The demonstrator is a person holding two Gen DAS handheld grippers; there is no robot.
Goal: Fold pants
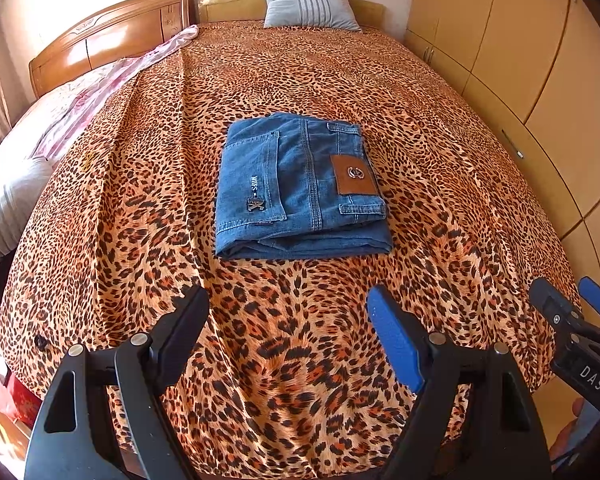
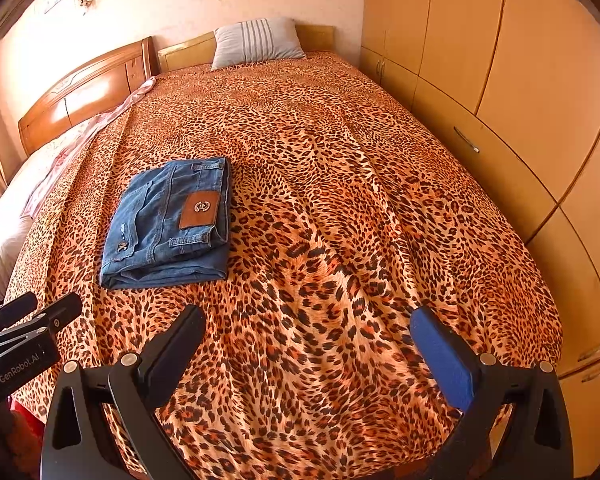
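Your blue jeans (image 1: 302, 186) lie folded into a compact rectangle on the leopard-print bedspread (image 1: 440, 160), the brown leather waistband patch (image 1: 355, 175) facing up and the folded edges toward you. In the left wrist view they sit at about 12 o'clock from your left gripper (image 1: 288, 320), well apart from its tips. In the right wrist view they lie at about 10 o'clock from your right gripper (image 2: 308, 340), also clear of it. Both grippers hang over the near part of the bed with their jaws spread wide and nothing between them. A grey striped pillow (image 1: 310, 7) rests at the far end against the wooden headboard (image 1: 112, 36), at 12 o'clock beyond the jeans. Wardrobe doors (image 2: 520, 60) run along the 3 o'clock side.
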